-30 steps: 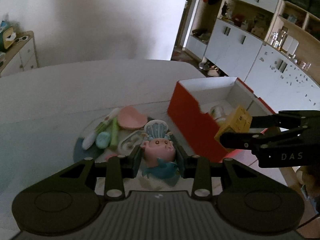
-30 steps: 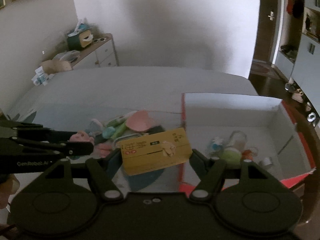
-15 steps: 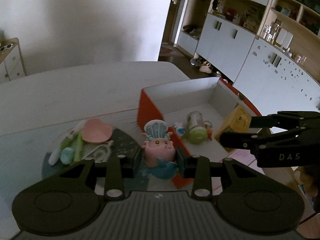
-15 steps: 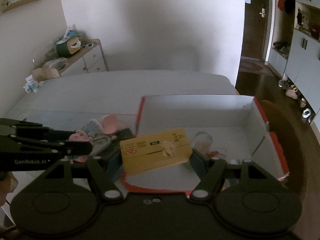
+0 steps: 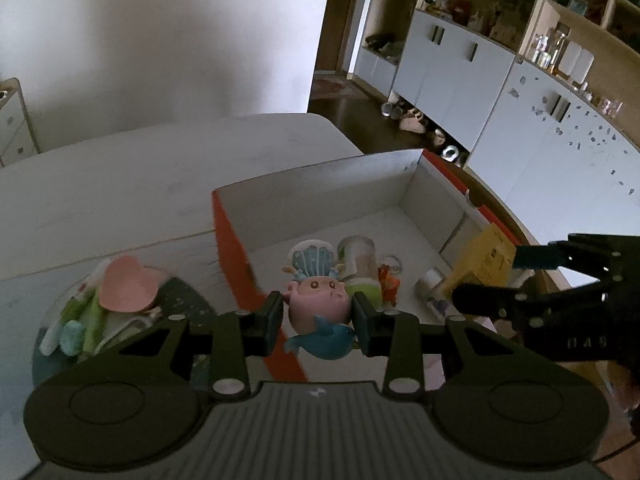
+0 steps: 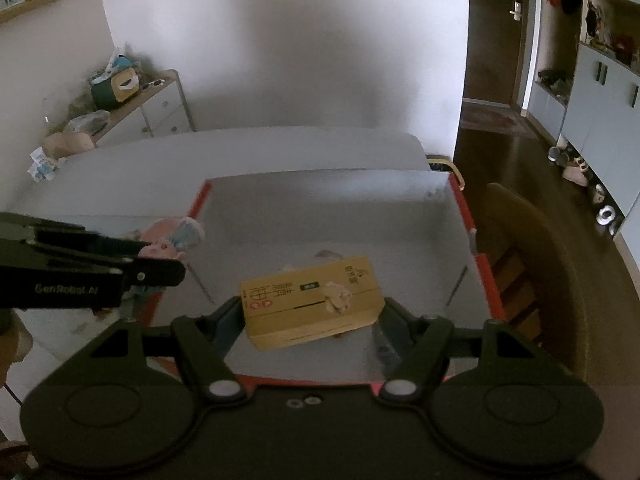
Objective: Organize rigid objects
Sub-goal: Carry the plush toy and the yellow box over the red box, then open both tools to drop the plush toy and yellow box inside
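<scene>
My left gripper [image 5: 318, 320] is shut on a pink toy figure [image 5: 318, 306] with a blue shell and a blue bird, held above the left wall of the red box [image 5: 236, 248]. My right gripper [image 6: 312, 312] is shut on a yellow carton [image 6: 312, 302] and holds it over the red box's [image 6: 476, 248] white inside. In the left wrist view the carton [image 5: 484, 256] hangs over the box's right side. The box holds a clear jar with a green lid [image 5: 358, 264] and small items.
A pile lies on a dark mat left of the box: a pink heart-shaped piece [image 5: 126, 288], green and white tubes [image 5: 86, 316]. A wooden chair [image 6: 524, 248] stands right of the table. Cabinets [image 5: 460, 64] line the far right wall.
Both grippers have moved right with their loads. The toy went from above the pile to the box's left wall. The carton went from the box's left edge to over its inside.
</scene>
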`<action>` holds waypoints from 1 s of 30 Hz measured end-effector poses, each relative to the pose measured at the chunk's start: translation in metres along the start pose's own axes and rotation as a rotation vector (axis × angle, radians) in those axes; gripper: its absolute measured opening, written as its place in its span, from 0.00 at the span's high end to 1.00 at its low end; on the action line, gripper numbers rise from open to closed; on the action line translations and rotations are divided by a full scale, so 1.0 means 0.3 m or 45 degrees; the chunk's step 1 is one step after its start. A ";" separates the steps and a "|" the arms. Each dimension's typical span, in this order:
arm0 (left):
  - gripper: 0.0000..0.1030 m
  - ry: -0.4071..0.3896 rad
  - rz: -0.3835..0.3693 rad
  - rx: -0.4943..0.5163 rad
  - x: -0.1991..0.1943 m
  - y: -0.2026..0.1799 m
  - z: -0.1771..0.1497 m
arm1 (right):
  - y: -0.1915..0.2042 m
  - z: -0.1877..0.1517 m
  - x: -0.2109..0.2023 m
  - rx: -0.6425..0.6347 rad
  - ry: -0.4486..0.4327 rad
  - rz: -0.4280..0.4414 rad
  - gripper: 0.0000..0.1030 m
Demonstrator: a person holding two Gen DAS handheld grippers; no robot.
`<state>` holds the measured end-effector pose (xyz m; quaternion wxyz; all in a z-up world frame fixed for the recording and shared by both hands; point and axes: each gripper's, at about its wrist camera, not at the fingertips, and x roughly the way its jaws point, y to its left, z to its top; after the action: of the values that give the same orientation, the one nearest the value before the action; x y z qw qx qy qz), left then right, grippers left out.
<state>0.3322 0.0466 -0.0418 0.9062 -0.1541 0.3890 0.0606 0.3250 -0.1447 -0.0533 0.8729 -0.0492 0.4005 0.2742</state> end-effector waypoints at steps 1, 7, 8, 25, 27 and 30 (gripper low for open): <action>0.64 0.006 0.003 0.002 0.015 -0.010 0.008 | -0.014 0.000 0.007 0.001 0.005 -0.003 0.30; 0.65 -0.008 0.012 0.042 0.090 -0.068 0.061 | -0.090 0.003 0.058 -0.014 0.035 0.001 0.30; 0.65 -0.008 0.008 0.047 0.103 -0.076 0.071 | -0.098 0.004 0.071 -0.022 0.045 0.001 0.30; 0.65 0.183 0.119 0.073 0.328 -0.096 0.050 | -0.105 -0.017 0.298 -0.207 0.229 0.000 0.30; 0.65 0.185 0.123 0.081 0.333 -0.099 0.047 | -0.106 -0.014 0.299 -0.213 0.228 0.002 0.29; 0.65 0.183 0.135 0.089 0.333 -0.106 0.046 | -0.102 -0.016 0.304 -0.224 0.236 0.002 0.27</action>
<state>0.4180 0.0202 -0.0979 0.8763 -0.1054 0.4627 0.0835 0.3859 -0.1321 -0.1269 0.8242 -0.1505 0.4540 0.3034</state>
